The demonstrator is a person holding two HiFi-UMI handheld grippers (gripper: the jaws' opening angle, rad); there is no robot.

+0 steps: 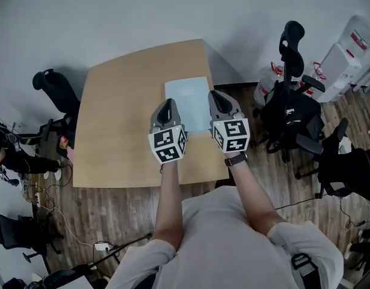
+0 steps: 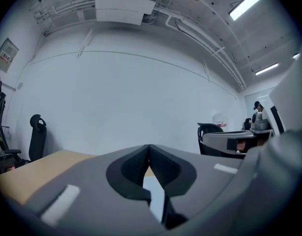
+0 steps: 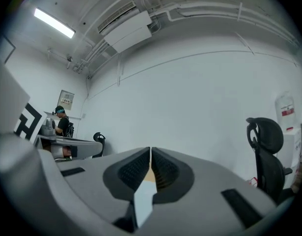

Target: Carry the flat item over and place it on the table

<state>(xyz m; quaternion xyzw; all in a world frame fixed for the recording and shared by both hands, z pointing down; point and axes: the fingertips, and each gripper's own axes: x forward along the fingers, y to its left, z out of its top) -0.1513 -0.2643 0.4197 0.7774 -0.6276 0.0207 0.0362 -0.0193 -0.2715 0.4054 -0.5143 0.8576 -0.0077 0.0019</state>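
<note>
Sheet [image 1: 188,95] beneath left gripper [image 1: 168,103], right gripper [image 1: 217,94]; both closed.

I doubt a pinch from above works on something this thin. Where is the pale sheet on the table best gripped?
Probably its right edge: the sheet lies flat and thin, near the table's right edge, so come in level from that side.
</note>
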